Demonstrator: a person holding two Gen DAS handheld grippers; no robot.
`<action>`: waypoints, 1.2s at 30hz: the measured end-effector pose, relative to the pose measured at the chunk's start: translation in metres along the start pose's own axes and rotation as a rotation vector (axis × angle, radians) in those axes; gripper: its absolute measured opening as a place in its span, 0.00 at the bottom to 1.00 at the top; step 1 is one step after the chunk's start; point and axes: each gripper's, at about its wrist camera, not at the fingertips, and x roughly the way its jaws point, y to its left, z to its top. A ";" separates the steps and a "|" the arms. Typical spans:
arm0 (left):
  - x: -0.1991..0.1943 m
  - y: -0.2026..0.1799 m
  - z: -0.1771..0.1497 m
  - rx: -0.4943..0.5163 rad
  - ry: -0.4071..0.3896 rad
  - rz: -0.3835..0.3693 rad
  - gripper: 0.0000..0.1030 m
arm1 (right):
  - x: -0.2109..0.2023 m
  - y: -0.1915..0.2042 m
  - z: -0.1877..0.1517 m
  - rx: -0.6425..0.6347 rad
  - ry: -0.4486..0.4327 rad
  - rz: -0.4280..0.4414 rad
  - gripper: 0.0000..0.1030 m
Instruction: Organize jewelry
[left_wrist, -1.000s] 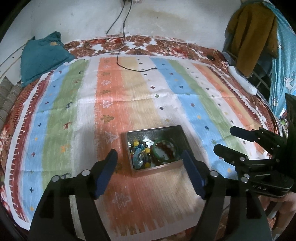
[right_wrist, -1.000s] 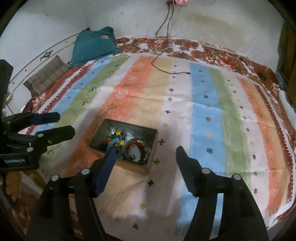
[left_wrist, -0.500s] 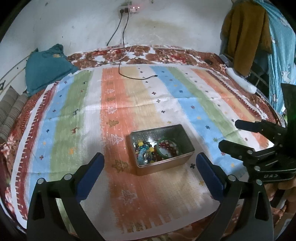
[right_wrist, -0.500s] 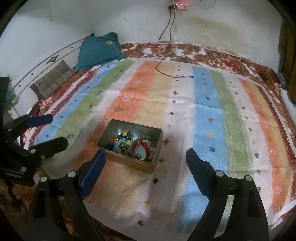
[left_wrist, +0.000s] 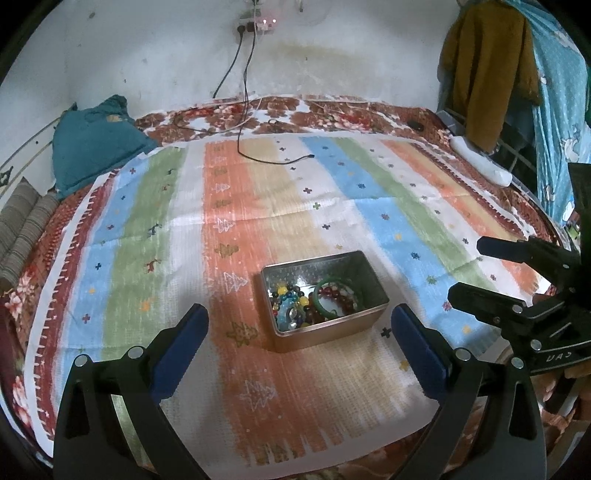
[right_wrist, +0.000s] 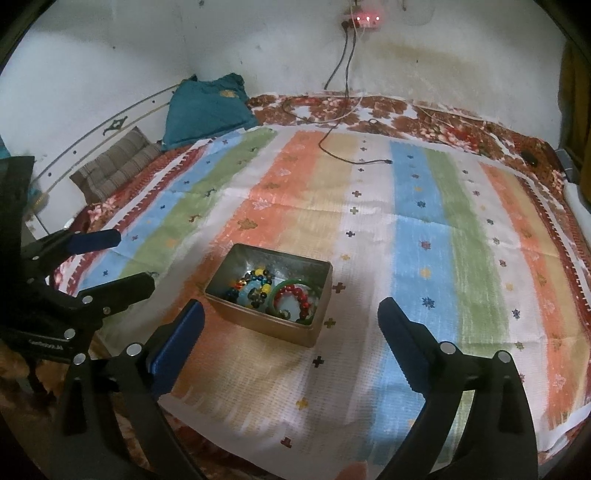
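Observation:
An open metal tin (left_wrist: 364, 317) (right_wrist: 236, 308) stands on the striped cloth. Inside lie a green bangle (left_wrist: 324, 286) (right_wrist: 274, 295), a red bead bracelet (left_wrist: 341, 293) (right_wrist: 295, 295) and multicoloured bead bracelets (left_wrist: 290, 301) (right_wrist: 255, 282). My left gripper (left_wrist: 299, 321) is open and empty, held back from the tin on its near side. My right gripper (right_wrist: 290, 314) is open and empty, also on the tin's near side. Each gripper shows in the other's view: the right one (left_wrist: 476, 273) right of the tin, the left one (right_wrist: 125, 258) left of it.
The striped cloth (left_wrist: 258, 206) covers a floral bedspread (right_wrist: 424, 110). A black cable (left_wrist: 258, 155) lies at the far end, running from a wall socket (right_wrist: 364, 18). A teal pillow (left_wrist: 92, 140) and a striped cushion (right_wrist: 114, 166) lie far left. Clothes (left_wrist: 487, 74) hang at the right.
Both grippers have pulled back and up from the tin, and both have opened wider. The tin and its jewelry have not moved.

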 end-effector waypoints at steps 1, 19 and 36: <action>-0.001 0.000 0.000 0.003 -0.007 0.002 0.94 | -0.001 -0.001 0.000 0.003 -0.006 0.003 0.94; -0.009 -0.004 -0.004 0.016 -0.059 0.032 0.94 | -0.005 0.001 -0.001 0.003 -0.020 0.007 0.95; -0.015 -0.005 -0.006 0.036 -0.087 0.019 0.95 | -0.010 0.006 -0.003 0.007 -0.023 0.024 0.95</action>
